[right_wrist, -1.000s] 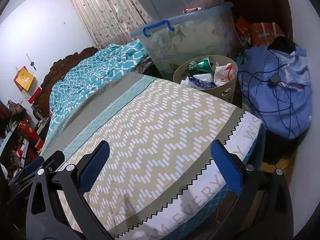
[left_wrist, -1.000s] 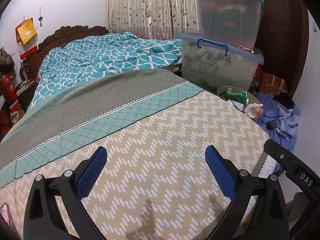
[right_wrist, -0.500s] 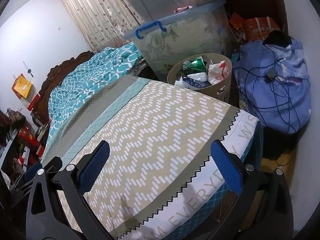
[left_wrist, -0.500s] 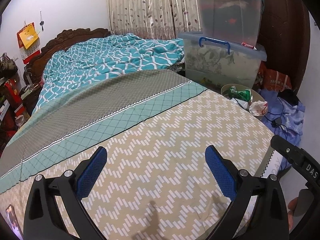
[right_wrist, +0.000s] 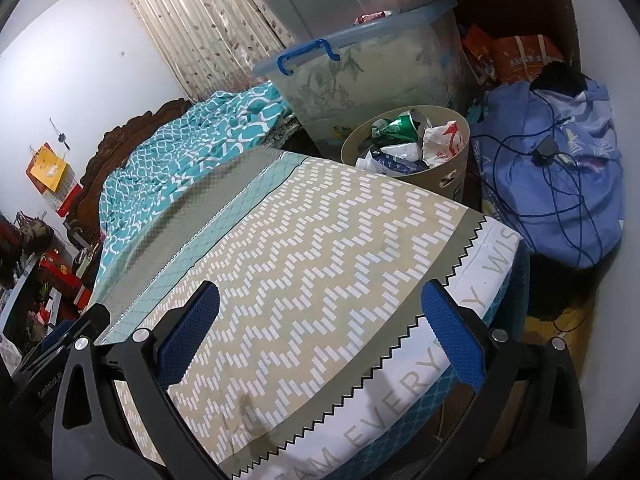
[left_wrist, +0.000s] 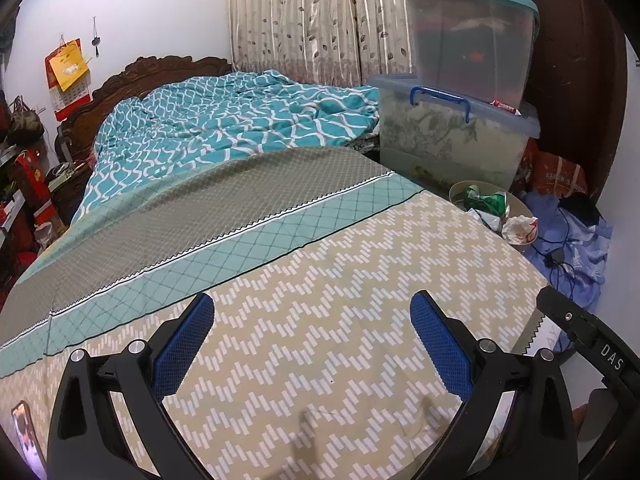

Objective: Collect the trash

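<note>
Left gripper (left_wrist: 312, 344): jaws spread wide, nothing between the blue pads (left_wrist: 182, 344), held above the foot end of the bed (left_wrist: 320, 360). Right gripper (right_wrist: 320, 336): likewise spread wide and empty, positioned over the bed's foot corner, where a zigzag-edged border and a white strip with grey lettering (right_wrist: 400, 412) run along the mattress side. Part of the right gripper's black frame (left_wrist: 592, 344) shows at the right edge of the left wrist view, and part of the left tool's frame (right_wrist: 60, 344) shows at the left edge of the right wrist view. Bed surface beneath both tools is a beige sheet with a white chevron pattern; no loose items observed on it within either view. Beyond that lies a teal lattice band, a grey band, then a rumpled teal quilt (left_wrist: 240, 120) against a carved wooden headboard (left_wrist: 160, 68). Trash bin (right_wrist: 420, 152): round, beige, standing on the floor just beside the bed's far side, near the foot. It holds a crushed green can (right_wrist: 400, 124), a crumpled white wrapper with red print (right_wrist: 444, 140) and other packaging. Stacked clear storage boxes (right_wrist: 360, 64) stand directly behind the bin. A heap of blue fabric (right_wrist: 552, 184) with dark cables across it lies to the bin's right.
</note>
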`<state>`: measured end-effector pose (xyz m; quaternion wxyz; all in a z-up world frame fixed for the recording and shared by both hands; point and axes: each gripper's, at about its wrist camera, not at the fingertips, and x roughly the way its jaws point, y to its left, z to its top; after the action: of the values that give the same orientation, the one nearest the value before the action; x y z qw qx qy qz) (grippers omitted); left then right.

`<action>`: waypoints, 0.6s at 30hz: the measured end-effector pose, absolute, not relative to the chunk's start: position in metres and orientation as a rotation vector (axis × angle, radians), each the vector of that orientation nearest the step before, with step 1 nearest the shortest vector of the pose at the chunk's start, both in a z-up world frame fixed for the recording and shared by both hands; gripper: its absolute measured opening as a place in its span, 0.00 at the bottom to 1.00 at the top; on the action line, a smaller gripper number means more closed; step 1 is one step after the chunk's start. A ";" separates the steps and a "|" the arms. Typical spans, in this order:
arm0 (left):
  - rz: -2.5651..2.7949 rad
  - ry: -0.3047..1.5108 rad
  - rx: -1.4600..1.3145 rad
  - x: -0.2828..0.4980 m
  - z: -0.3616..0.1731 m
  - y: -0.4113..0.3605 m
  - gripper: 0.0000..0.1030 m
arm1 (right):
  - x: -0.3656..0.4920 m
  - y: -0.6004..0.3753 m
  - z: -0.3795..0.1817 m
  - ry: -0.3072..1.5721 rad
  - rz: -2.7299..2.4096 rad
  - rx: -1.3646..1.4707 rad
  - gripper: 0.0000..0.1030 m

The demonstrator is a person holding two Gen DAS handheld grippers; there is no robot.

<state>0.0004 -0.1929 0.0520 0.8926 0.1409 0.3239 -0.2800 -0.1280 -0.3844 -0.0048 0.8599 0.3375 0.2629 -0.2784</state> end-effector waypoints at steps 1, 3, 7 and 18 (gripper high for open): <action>-0.581 0.674 0.293 0.000 0.052 -0.192 0.92 | -0.128 -0.384 -0.004 0.552 -0.584 0.706 0.97; -0.584 0.672 0.292 0.000 0.052 -0.192 0.92 | -0.128 -0.382 -0.003 0.550 -0.582 0.699 0.97; -0.594 0.663 0.301 -0.004 0.054 -0.193 0.92 | -0.129 -0.380 -0.001 0.543 -0.582 0.692 0.97; -0.589 0.632 0.335 -0.014 0.059 -0.201 0.92 | -0.132 -0.381 -0.001 0.534 -0.579 0.704 0.97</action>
<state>-0.0139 -0.2007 0.0587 0.8946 0.1614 0.3050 -0.2840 -0.1322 -0.3813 -0.0014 0.8637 0.3358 0.2549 -0.2762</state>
